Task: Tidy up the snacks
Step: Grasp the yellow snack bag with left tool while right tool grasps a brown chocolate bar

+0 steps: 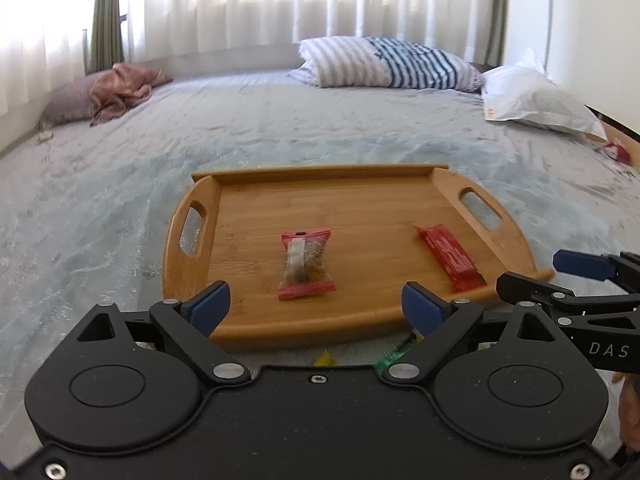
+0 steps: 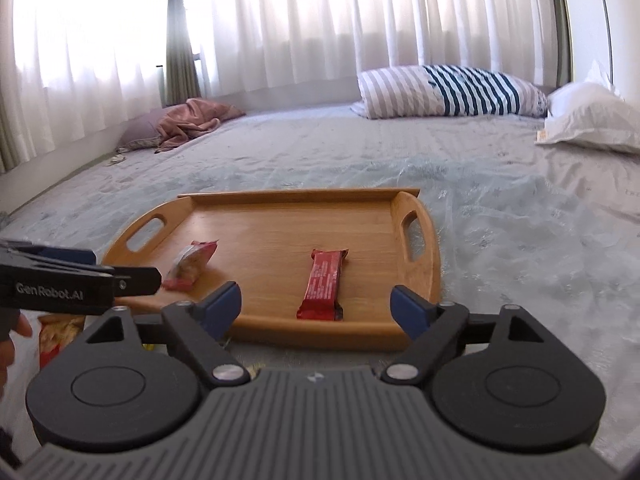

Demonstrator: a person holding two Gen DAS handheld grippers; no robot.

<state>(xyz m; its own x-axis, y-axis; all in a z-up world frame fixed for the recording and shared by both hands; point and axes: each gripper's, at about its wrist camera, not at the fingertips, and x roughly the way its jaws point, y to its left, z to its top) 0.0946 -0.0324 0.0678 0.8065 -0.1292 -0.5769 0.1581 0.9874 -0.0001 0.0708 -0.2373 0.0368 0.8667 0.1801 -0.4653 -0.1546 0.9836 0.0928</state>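
A wooden tray [image 1: 360, 196] [image 2: 288, 212] with two handle cut-outs lies on the bed. On it lie a clear snack packet with red ends [image 1: 306, 264] [image 2: 190, 264] and a red wrapped bar [image 1: 450, 258] [image 2: 325, 284]. My left gripper [image 1: 316, 308] is open and empty, just before the tray's near rim, facing the packet. My right gripper [image 2: 316, 308] is open and empty, at the near rim, facing the bar. Each gripper shows at the edge of the other's view. More snacks lie under the grippers, mostly hidden: green and yellow wrappers [image 1: 394, 356] and a red-and-yellow bag [image 2: 58, 336].
The bed has a pale grey-blue cover [image 1: 120, 200]. A striped pillow [image 1: 384, 62] and a white pillow [image 1: 532, 100] lie at the far right, a pink cloth on a mauve pillow [image 1: 116, 92] at the far left. White curtains hang behind.
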